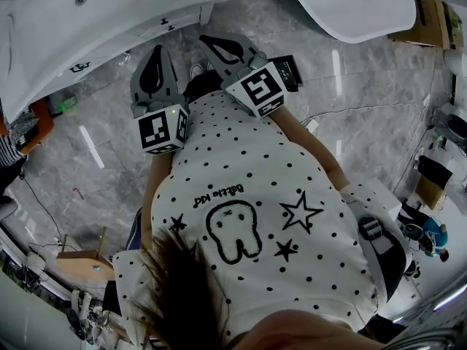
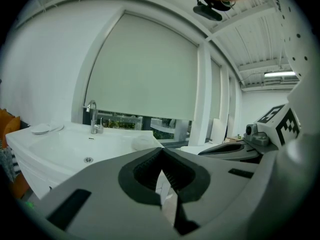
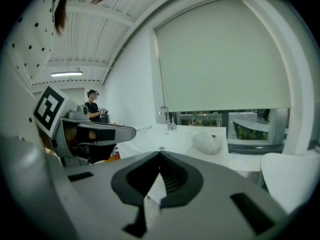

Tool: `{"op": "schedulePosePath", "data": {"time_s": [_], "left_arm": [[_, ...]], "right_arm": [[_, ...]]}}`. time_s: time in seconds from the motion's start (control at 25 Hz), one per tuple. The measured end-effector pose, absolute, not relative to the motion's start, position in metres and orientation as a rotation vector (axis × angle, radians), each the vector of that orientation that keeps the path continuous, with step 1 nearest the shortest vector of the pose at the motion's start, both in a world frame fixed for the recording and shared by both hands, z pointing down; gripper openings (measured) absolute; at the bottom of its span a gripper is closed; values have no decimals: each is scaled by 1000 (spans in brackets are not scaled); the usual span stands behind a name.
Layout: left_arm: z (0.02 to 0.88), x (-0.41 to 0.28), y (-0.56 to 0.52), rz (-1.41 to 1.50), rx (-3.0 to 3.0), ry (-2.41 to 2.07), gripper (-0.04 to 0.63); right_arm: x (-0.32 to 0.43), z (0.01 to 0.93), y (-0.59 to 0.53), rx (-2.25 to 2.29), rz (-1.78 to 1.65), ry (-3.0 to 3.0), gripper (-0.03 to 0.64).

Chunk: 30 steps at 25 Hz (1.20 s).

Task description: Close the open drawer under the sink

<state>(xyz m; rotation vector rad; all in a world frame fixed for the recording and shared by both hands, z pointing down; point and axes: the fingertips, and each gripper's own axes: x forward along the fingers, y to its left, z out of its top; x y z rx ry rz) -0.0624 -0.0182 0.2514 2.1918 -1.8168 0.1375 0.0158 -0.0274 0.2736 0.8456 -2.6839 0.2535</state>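
While the person faces the sink (image 1: 87,20) from the grey floor (image 1: 350,86), both tools are held out from the chest, side by side, aimed at the cabinet. This is likely a ready pose before the reach. Left gripper (image 1: 155,55): jaws together, nothing between them. Right gripper (image 1: 217,44): same, tips meeting, empty. Closed tips suit a push on a flat front, so no grasp is needed. The drawer (image 1: 157,28) is under the basin rim, ahead of the left gripper and apart from it. Its dark handle (image 1: 165,22) shows; how far out it stands I can't tell. Neither gripper touches it, so closing looks not started. The faucet (image 2: 92,118) is at the basin's back, and a second basin (image 1: 350,2) sits off right.
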Motion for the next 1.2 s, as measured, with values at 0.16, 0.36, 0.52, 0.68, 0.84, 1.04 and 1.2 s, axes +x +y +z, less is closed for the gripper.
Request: {"op": "schedulePosePath", "data": {"time_s": [0.16,0.36,0.52,0.68,0.84,1.04,1.2], "left_arm": [[251,-62,-19,137,2191,-1817,5],[250,-64,-20,119,2185,-1831,5],[251,-66,-20,114,2177,-1835,5],[251,-66,-21,117,2178,-1829,5],[251,-66,-21,116,2178,-1828,5],[251,-66,-22,112,2175,-1828,5],[251,-66,-22,109,2176,-1824,5]], "right_arm": [[16,273,-28,845,247,-2685,14],[16,273,-28,843,253,-2683,14],[16,274,-28,841,254,-2681,14],[16,273,-29,844,256,-2679,14],[16,273,-30,846,257,-2677,14],[17,273,-31,853,257,-2677,14],[17,273,-31,852,254,-2675,14]]}}
